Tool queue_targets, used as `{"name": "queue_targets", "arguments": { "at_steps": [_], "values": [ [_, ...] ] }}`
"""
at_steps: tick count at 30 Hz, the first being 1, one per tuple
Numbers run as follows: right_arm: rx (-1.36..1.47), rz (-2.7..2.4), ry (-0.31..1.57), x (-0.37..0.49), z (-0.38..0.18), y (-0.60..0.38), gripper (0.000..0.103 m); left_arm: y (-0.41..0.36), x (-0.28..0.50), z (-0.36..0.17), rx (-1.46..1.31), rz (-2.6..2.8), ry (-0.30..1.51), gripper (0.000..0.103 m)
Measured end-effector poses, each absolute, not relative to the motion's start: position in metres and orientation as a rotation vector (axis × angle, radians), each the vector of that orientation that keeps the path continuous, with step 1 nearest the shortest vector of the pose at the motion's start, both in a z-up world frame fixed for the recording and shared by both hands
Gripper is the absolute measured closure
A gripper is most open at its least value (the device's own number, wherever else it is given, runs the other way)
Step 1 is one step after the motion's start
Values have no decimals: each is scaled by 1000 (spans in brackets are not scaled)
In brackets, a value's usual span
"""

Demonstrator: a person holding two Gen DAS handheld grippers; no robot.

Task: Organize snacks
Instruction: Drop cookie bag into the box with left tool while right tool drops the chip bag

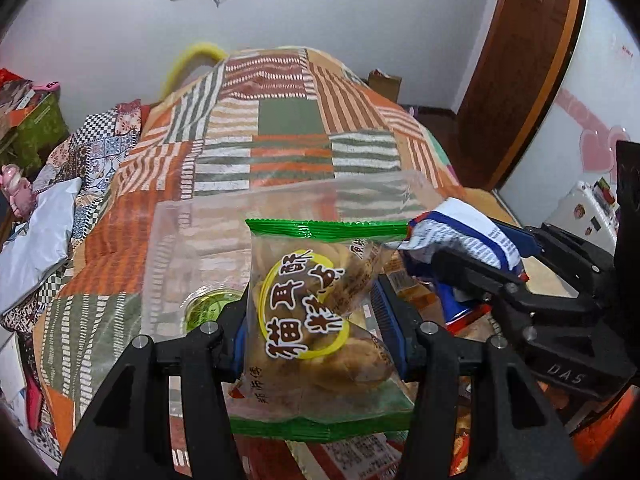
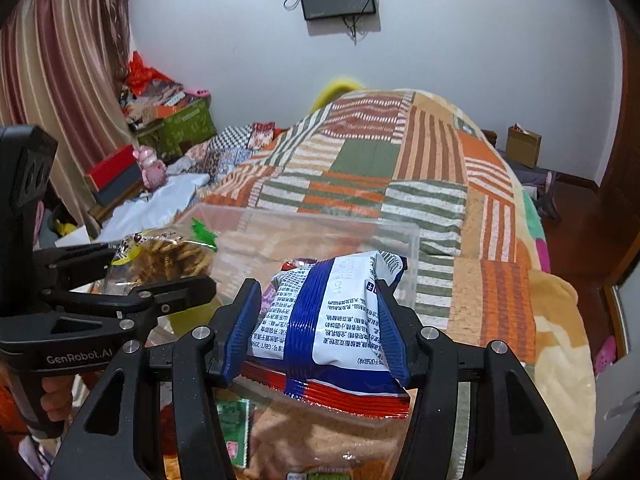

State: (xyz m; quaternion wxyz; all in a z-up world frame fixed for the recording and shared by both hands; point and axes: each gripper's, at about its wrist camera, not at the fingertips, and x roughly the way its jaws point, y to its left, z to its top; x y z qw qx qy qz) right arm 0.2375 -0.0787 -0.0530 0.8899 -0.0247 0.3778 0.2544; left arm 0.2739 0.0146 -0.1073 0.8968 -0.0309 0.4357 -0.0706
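Both grippers are loaded: the left gripper (image 1: 320, 320) has its jaws clamped on a green-edged clear snack bag (image 1: 316, 316) full of brown twisty bits, and the right gripper (image 2: 316, 328) is squeezing a blue-and-white snack packet (image 2: 332, 312). Both snacks hang right over a clear plastic bin (image 2: 408, 240) sitting on the patchwork-quilt bed (image 1: 288, 120). More snack packs (image 2: 236, 428) lie underneath on the bed.

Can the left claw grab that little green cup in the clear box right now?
Probably not. The left claw is already shut on the green-edged snack bag, which hangs in front of the green cup in the clear box.
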Motion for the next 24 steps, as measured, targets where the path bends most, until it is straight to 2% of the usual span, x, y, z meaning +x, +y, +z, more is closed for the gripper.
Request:
{"name": "queue_targets", "arguments": {
  "at_steps": [14, 24],
  "values": [
    [-77, 534, 861, 248, -71, -70, 48, 12, 284, -115, -19, -119, 917, 49],
    [-100, 514, 851, 239, -61, -73, 48, 14, 273, -106, -51, -132, 905, 39]
  ]
}}
